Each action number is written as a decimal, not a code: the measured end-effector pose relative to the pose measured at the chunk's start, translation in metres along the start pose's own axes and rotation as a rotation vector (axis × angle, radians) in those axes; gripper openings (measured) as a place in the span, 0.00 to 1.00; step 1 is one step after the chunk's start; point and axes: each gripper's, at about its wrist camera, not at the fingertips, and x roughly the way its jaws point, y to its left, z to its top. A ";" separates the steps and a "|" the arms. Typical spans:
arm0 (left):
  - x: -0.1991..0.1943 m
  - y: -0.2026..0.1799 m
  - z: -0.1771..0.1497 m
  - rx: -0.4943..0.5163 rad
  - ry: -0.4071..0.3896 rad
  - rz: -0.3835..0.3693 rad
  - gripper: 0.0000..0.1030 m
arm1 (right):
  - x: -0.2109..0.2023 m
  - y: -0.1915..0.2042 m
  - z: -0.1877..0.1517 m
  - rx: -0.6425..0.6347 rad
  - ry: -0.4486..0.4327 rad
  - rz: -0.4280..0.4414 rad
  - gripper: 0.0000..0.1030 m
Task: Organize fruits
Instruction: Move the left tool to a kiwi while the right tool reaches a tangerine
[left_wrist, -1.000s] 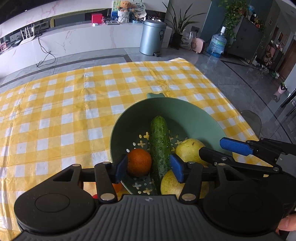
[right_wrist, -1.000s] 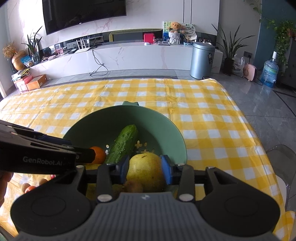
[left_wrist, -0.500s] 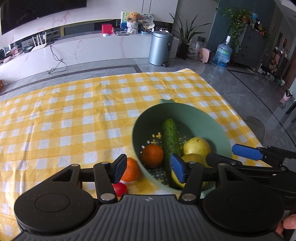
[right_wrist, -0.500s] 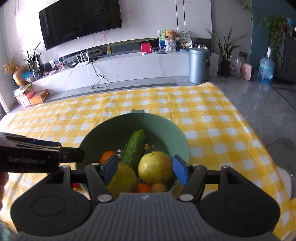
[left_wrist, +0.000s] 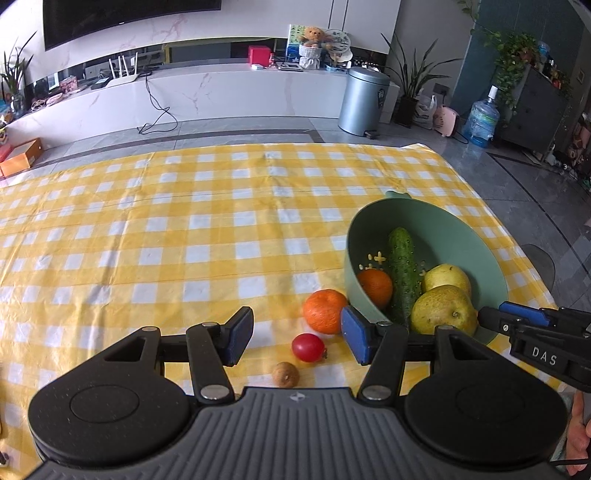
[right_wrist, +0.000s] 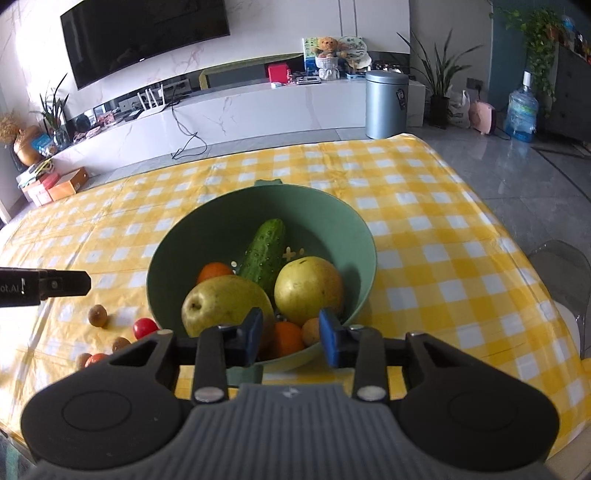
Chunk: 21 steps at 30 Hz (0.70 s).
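Jaws: left gripper (left_wrist: 297, 336) wide, tomato (left_wrist: 308, 347) between; right gripper (right_wrist: 290, 336) narrowed, just closing, empty, bowl (right_wrist: 354, 225) rim beyond.

brightness: both views bright, daylit, colours vivid on the yellow check cloth (left_wrist: 155, 236)
light source: seems to come from the right side; sheen on the grey floor (right_wrist: 524, 162) near the water bottle (right_wrist: 521, 110)
shadows: soft, short; bowl (right_wrist: 354, 236) casts one on its own inner right wall; small shadows under the orange (left_wrist: 325, 311) and tomato (left_wrist: 308, 347)
glare: pale reflections on the tv (right_wrist: 147, 37) and marble wall
blur: none to speak of; fruit and cloth crisp
distortion: strong fisheye, counter edges and far wall bow, dark corners
near field: tongs housing dark, matte, slightly soft
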 end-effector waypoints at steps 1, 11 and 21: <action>0.000 0.001 -0.001 -0.002 0.001 0.000 0.63 | 0.000 0.001 0.001 0.003 -0.001 0.006 0.27; -0.007 0.015 -0.009 -0.009 -0.002 0.000 0.64 | 0.001 0.030 0.014 -0.024 -0.026 0.064 0.20; -0.013 0.033 -0.011 -0.017 -0.011 0.002 0.66 | 0.030 0.053 0.037 -0.015 -0.022 0.111 0.21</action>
